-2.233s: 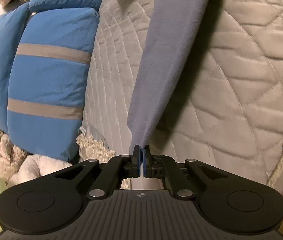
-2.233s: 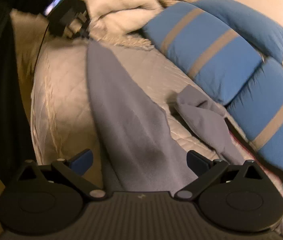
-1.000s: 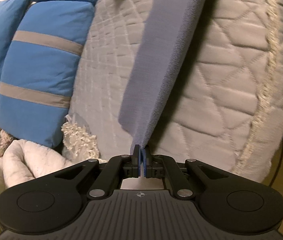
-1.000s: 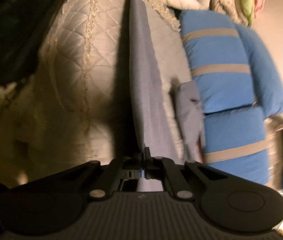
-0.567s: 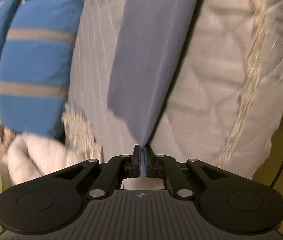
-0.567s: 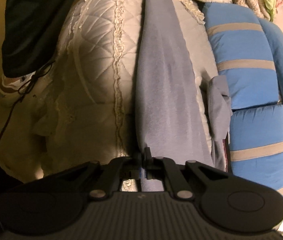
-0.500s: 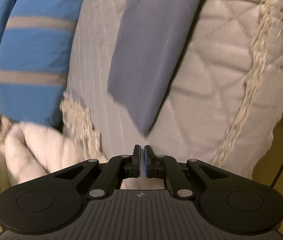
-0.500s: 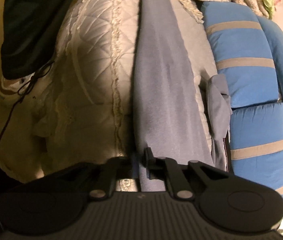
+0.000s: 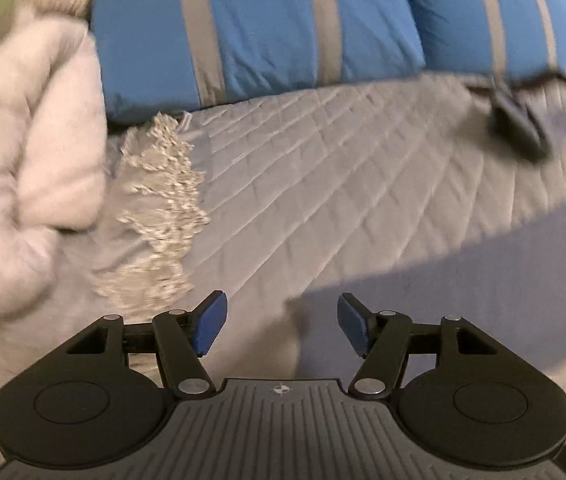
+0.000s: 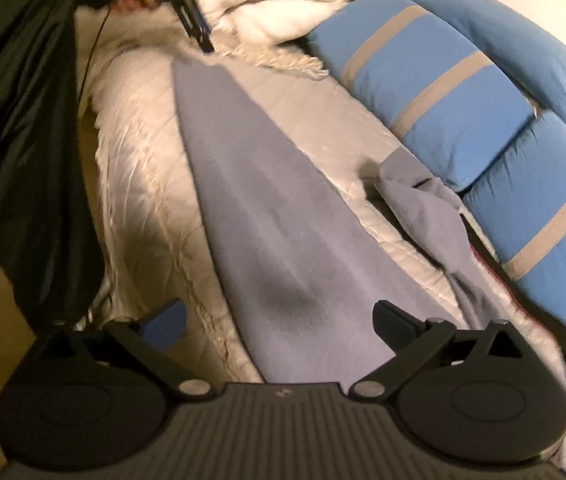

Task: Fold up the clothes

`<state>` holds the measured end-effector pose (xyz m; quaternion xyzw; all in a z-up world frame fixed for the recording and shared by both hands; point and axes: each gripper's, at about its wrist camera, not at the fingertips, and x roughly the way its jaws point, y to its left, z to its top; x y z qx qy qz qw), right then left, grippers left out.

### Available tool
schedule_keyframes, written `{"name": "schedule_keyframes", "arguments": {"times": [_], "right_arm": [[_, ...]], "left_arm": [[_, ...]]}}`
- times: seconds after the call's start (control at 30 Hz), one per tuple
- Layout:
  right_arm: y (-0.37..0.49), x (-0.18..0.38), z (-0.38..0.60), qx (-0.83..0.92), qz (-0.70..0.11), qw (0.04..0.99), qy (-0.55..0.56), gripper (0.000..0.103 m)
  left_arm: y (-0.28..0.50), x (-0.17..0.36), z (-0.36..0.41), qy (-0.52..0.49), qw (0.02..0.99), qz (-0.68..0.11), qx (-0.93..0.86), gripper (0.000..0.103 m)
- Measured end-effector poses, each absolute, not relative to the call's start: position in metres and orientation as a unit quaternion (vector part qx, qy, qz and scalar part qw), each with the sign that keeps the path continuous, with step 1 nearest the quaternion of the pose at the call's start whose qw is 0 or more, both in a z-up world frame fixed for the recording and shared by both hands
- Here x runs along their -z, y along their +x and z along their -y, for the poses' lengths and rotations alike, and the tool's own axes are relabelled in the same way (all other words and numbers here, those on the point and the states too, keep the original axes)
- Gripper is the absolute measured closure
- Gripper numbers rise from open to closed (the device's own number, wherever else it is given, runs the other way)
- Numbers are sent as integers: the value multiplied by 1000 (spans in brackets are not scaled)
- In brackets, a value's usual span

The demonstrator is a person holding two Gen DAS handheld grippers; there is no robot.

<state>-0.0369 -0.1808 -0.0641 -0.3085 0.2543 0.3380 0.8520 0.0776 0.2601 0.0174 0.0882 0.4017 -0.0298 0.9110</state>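
Note:
A blue-grey garment point(image 10: 283, 248) lies as a long folded strip along the quilted bed cover point(image 10: 143, 184), with a loose flap point(image 10: 427, 208) off to its right. In the left wrist view its end point(image 9: 463, 264) lies flat at the lower right. My left gripper point(image 9: 279, 324) is open and empty just above that end. My right gripper point(image 10: 279, 320) is open and empty over the near end of the strip. The other gripper shows blurred at the far edge in each view point(image 9: 515, 128) point(image 10: 191, 20).
Blue pillows with grey stripes point(image 9: 283, 28) point(image 10: 463, 112) line the far side of the bed. A white fluffy blanket point(image 9: 23, 168) and a fringed trim point(image 9: 159, 216) lie at the left end. A dark garment point(image 10: 27, 152) hangs beside the bed edge.
Both grippers have let go of the garment and opened. The garment now lies flat on the bed. The left gripper has swung round to face the pillows.

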Motion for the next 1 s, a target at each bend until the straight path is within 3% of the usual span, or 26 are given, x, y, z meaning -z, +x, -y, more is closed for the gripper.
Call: {"name": "schedule_keyframes", "arguments": {"times": [0.1, 0.2, 0.3, 0.4, 0.43, 0.93, 1.0], "right_arm": [[-25, 66, 185, -331, -267, 863, -273, 0], [-20, 65, 189, -321, -267, 871, -260, 0], [-16, 63, 192, -321, -273, 874, -244, 0], [-14, 66, 194, -316, -277, 875, -242, 0], [-13, 67, 193, -315, -278, 874, -243, 0], [-15, 69, 193, -311, -277, 876, -244, 0], [-15, 69, 193, -310, -278, 876, -243, 0]], "left_arm": [[93, -8, -264, 46, 912, -406, 33, 45], [103, 5, -264, 29, 901, -430, 52, 64], [100, 13, -264, 20, 898, -434, 69, 71], [94, 14, -264, 11, 902, -426, 68, 95], [92, 14, -262, 19, 904, -422, 63, 97], [94, -1, -272, 52, 918, -392, -28, 97], [99, 2, -271, 50, 910, -410, -32, 92]]}}
